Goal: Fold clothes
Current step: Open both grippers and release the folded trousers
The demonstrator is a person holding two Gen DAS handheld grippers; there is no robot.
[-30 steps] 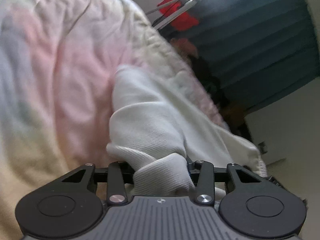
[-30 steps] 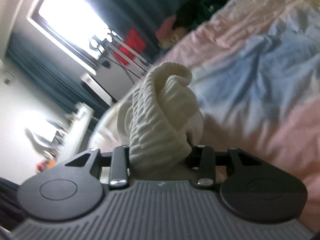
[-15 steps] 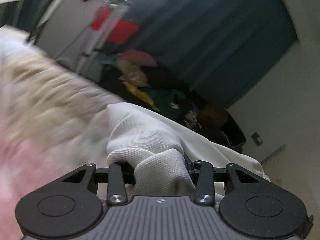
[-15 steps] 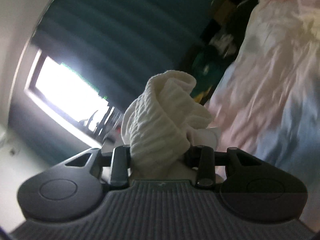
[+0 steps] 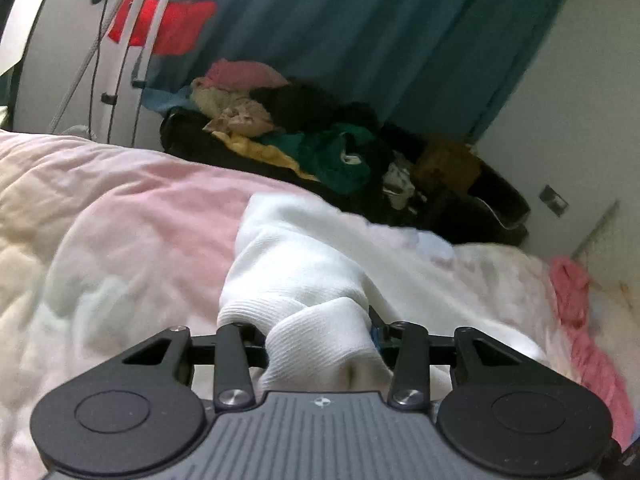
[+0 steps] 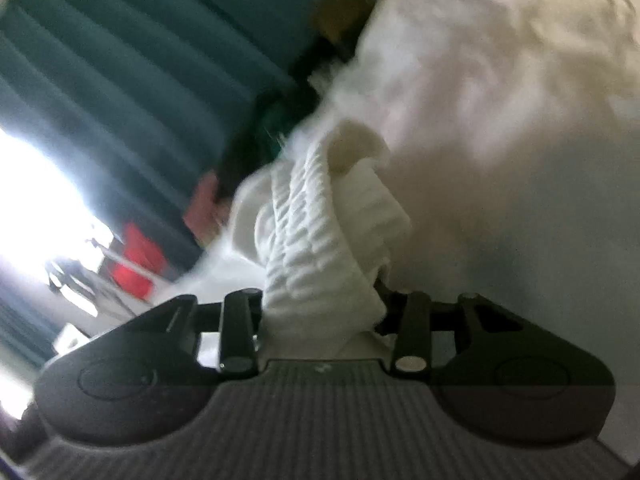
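Note:
A white ribbed garment (image 5: 304,264) lies across the pink and cream quilt (image 5: 140,220) in the left wrist view. A thick fold of it is bunched in my left gripper (image 5: 316,332), whose jaws are opening with the cloth still between them. In the blurred right wrist view, a ribbed cuff or hem of the same white garment (image 6: 320,240) stands up out of my right gripper (image 6: 320,300). Its jaws are opening too, with the cloth between them. The fingertips of both grippers are hidden by fabric. Pale quilt (image 6: 500,120) fills the right of that view.
A heap of mixed clothes (image 5: 304,132) sits beyond the bed's far edge, before teal curtains (image 5: 380,32). A red cloth (image 5: 168,28) hangs on a rack at the left. A pink garment (image 5: 576,300) lies on the quilt at the right. A bright window (image 6: 32,200) glares.
Both hands swung across the bed with the white garment. The left view turned from quilt to the room and levelled; the right view dropped closer to the quilt.

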